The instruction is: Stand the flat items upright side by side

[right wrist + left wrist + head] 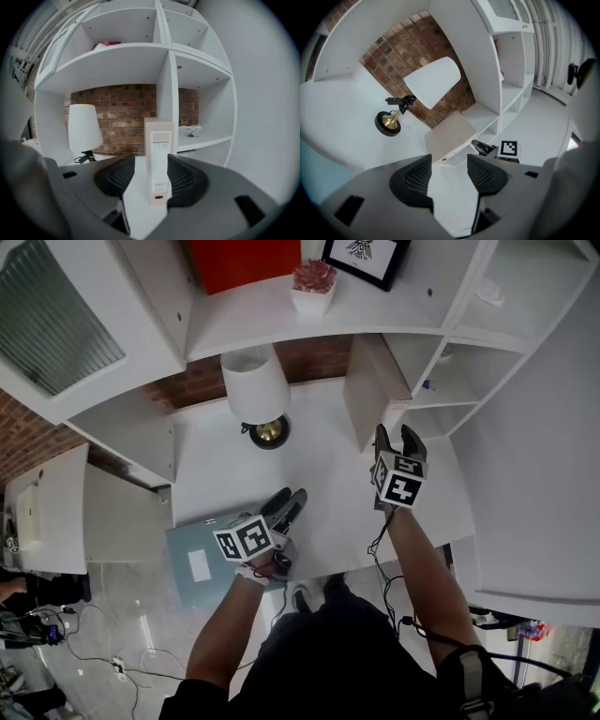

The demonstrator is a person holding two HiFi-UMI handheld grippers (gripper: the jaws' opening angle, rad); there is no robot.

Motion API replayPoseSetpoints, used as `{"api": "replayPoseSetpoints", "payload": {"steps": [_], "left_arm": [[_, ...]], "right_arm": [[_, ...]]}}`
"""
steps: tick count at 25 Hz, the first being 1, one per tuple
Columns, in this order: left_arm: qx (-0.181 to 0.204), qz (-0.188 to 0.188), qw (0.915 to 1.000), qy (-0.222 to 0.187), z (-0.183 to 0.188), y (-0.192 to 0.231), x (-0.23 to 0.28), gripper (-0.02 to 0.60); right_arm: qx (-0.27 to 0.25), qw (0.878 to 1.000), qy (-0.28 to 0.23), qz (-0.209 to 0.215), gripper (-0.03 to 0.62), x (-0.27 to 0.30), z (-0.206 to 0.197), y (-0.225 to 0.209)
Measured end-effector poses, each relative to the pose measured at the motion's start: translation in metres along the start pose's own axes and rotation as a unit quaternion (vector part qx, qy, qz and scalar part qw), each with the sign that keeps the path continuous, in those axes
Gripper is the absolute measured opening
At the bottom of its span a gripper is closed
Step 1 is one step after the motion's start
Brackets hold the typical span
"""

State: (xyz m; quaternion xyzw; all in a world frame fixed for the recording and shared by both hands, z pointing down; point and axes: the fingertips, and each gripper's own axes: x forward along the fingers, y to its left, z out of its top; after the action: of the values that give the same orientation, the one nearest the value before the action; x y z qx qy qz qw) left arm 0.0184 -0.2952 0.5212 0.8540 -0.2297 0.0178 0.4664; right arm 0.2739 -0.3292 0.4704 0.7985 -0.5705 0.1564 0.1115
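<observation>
Beige file box [158,154] stands upright on the table [328,493] between the right tool's [151,171] released jaws; left tool [449,166] gapes, empty.

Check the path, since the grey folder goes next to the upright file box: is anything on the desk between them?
Nothing visible: the desk between the grey folder and the file box is bare. The lamp stands farther back, off that line. Only the right gripper is at the box's near end.

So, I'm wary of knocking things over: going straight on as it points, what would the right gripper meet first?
Most likely the upright file box, standing dead ahead in line with the gap between its jaws; how close it is, I can't tell.
</observation>
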Motion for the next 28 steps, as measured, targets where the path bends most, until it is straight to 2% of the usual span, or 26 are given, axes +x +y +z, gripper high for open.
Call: {"api": "replayPoseSetpoints", "payload": {"steps": [6, 9, 12, 18, 21, 24, 28], "left_arm": [[0.065, -0.002, 0.9972, -0.037, 0.011, -0.022, -0.045, 0.235], [0.094, 0.006, 0.9935, -0.065, 0.02, -0.025, -0.079, 0.235], [0.107, 0.021, 0.9903, -0.087, 0.024, -0.018, -0.116, 0.235], [0.088, 0.091, 0.9822, -0.139, 0.019, 0.015, -0.196, 0.235], [0.077, 0.139, 0.974, -0.162, 0.006, 0.028, -0.237, 0.235], [0.054, 0.194, 0.9615, -0.187, -0.017, 0.04, -0.281, 0.235], [0.011, 0.27, 0.9385, -0.215, -0.064, 0.057, -0.339, 0.235]], "right_arm": [[-0.003, 0.991, -0.011, 0.134, 0.175, -0.064, -0.009, 0.073], [-0.019, 0.984, -0.023, 0.175, 0.167, -0.094, -0.007, 0.112], [-0.028, 0.978, -0.024, 0.206, 0.167, -0.12, -0.012, 0.147], [-0.053, 0.954, 0.004, 0.294, 0.166, -0.153, -0.044, 0.217], [-0.076, 0.935, 0.025, 0.346, 0.166, -0.17, -0.071, 0.248], [-0.101, 0.91, 0.047, 0.399, 0.166, -0.191, -0.102, 0.276], [-0.091, 0.885, 0.089, 0.447, 0.167, -0.212, -0.152, 0.294]]}}
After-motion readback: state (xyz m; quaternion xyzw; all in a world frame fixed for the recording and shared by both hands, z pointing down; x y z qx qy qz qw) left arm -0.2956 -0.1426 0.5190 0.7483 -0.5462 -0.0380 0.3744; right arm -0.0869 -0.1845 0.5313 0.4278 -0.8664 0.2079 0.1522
